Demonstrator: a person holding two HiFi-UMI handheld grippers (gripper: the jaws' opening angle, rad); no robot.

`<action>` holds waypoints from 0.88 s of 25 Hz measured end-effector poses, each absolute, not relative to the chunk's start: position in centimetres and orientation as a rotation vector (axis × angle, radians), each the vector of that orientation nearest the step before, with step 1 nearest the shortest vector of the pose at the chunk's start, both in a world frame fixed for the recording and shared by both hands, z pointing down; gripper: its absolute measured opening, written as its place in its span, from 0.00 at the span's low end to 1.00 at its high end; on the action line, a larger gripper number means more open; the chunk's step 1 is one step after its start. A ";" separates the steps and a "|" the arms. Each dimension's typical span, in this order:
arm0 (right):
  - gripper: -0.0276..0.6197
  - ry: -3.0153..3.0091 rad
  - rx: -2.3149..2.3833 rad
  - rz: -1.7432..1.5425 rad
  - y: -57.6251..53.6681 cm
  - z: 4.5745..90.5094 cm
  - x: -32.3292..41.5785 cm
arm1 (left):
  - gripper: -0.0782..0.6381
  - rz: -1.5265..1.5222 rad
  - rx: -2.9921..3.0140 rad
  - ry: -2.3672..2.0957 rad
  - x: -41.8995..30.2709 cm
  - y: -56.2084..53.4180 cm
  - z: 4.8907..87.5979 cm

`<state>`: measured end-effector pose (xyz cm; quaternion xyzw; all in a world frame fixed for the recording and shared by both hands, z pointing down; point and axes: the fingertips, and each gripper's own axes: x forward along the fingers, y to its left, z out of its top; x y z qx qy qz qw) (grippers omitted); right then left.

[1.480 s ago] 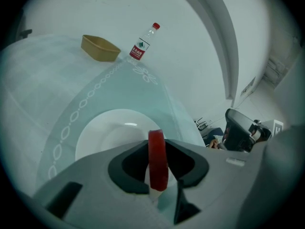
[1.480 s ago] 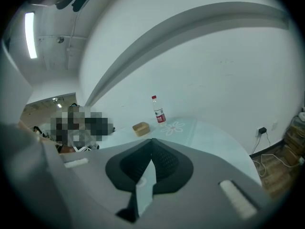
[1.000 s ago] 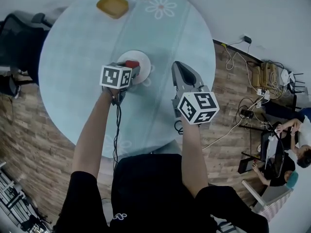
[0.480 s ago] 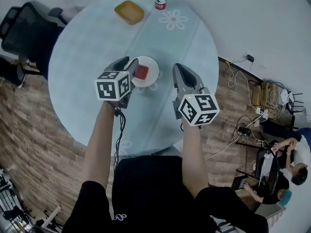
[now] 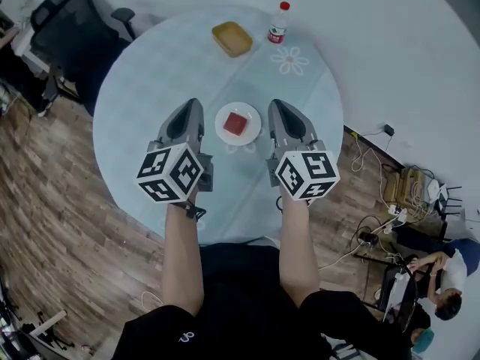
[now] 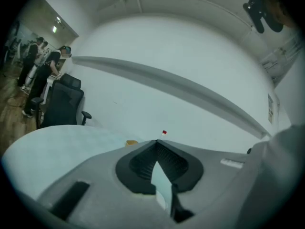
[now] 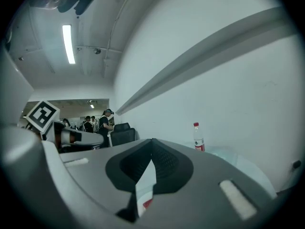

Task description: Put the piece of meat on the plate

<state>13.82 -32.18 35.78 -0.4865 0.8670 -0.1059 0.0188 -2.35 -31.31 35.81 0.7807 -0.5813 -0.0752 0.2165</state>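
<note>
Since the earlier frame, the piece of meat [image 5: 235, 123] has left the left gripper [image 5: 190, 105] and now lies flat at the centre of the plate [image 5: 222, 132]. That gripper has lifted clear, jaws together and empty. The right gripper [image 5: 278, 105] hovers beside the plate, jaws likewise together and empty. Placement appears complete, with no step visibly outstanding. On the surface [image 5: 150, 88] beyond, the bottle [image 5: 278, 23] carries a red label whose print is illegible.
</note>
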 end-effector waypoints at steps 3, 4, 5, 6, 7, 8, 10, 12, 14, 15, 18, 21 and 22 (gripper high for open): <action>0.05 2.719 -1.523 -0.208 -31.8 33.2 12.5 | 0.10 -0.214 2.191 -1.689 -3.9 -29.3 33.5; 0.05 2.732 -1.534 -0.165 -31.6 32.5 12.1 | 0.10 -0.193 2.215 -1.720 -4.4 -28.9 32.9; 0.05 2.737 -1.538 -0.131 -31.4 31.9 11.8 | 0.10 -0.171 2.232 -1.752 -4.8 -28.6 32.4; 0.05 2.736 -1.533 -0.109 -31.1 31.3 11.7 | 0.10 -0.159 2.241 -1.779 -5.2 -28.3 32.0; 0.05 2.732 -1.524 -0.091 -30.9 30.8 11.6 | 0.10 -0.158 2.249 -1.797 -5.4 -28.0 31.6; 0.05 2.728 -1.519 -0.076 -30.7 30.3 11.5 | 0.10 -0.161 2.259 -1.808 -5.5 -27.7 31.3; 0.05 2.725 -1.514 -0.054 -30.4 29.8 11.3 | 0.10 -0.161 2.285 -1.824 -5.3 -27.2 30.8; 0.05 2.729 -1.509 -0.047 -30.0 29.7 11.1 | 0.10 -0.150 2.311 -1.838 -4.9 -26.7 30.4; 0.05 2.738 -1.506 -0.046 -29.8 29.8 10.9 | 0.10 -0.136 2.328 -1.851 -4.6 -26.5 30.3; 0.05 2.740 -1.505 -0.048 -29.8 29.8 10.9 | 0.10 -0.128 2.333 -1.858 -4.5 -26.6 30.2; 0.05 2.744 -1.510 -0.057 -30.0 29.9 11.1 | 0.10 -0.110 2.335 -1.871 -4.1 -26.9 30.1; 0.05 2.744 -1.512 -0.070 -30.0 30.1 11.3 | 0.10 -0.098 2.334 -1.872 -3.9 -26.9 30.3; 0.05 2.744 -1.513 -0.074 -30.0 30.3 11.4 | 0.10 -0.092 2.333 -1.872 -3.8 -27.0 30.4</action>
